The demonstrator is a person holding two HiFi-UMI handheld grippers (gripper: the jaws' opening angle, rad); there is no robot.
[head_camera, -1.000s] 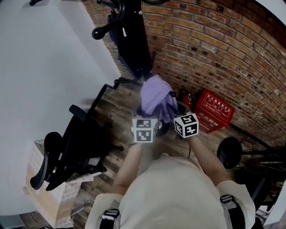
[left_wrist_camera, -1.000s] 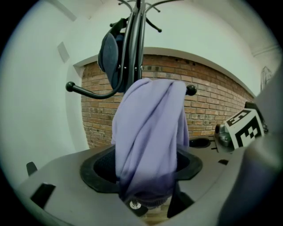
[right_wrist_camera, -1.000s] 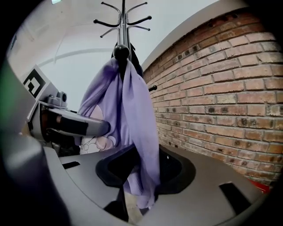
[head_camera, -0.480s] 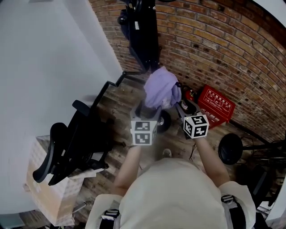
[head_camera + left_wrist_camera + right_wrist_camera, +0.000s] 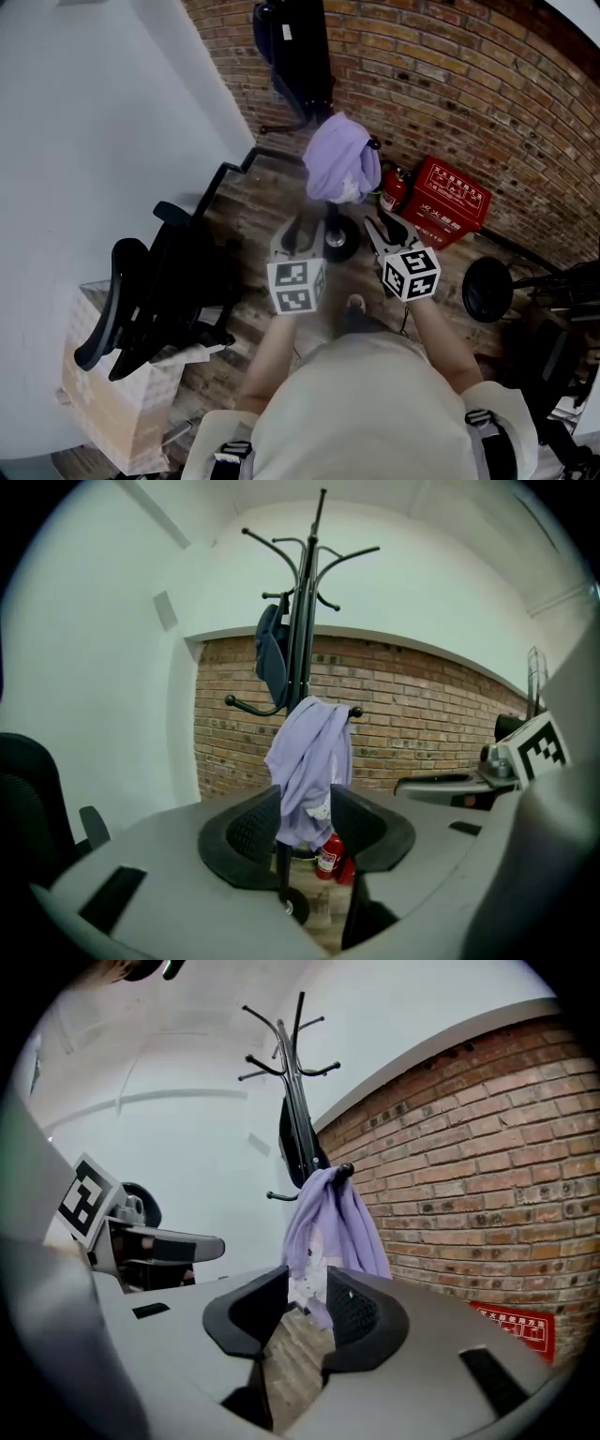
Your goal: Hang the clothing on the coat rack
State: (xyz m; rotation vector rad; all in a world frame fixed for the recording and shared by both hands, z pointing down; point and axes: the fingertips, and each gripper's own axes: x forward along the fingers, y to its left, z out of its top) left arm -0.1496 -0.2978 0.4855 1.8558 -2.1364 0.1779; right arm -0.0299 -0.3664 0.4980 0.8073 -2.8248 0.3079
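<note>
Left tongs [image 5: 301,232] agape beside office chair [image 5: 155,300]

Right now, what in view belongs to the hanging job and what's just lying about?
Job: purple garment, draped on a lower hook; coat rack; left tool and right tool, both empty, jaws apart, just closing somewhat.

Lying about: red box; fire extinguisher; office chair; cardboard box; dark garment already on the rack.

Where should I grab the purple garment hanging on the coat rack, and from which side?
Probably the bunched fabric just under the hook, where the purple garment drapes over it; the folds below are loose. Come from the room side: the coat rack pole and the brick wall stand behind it.
</note>
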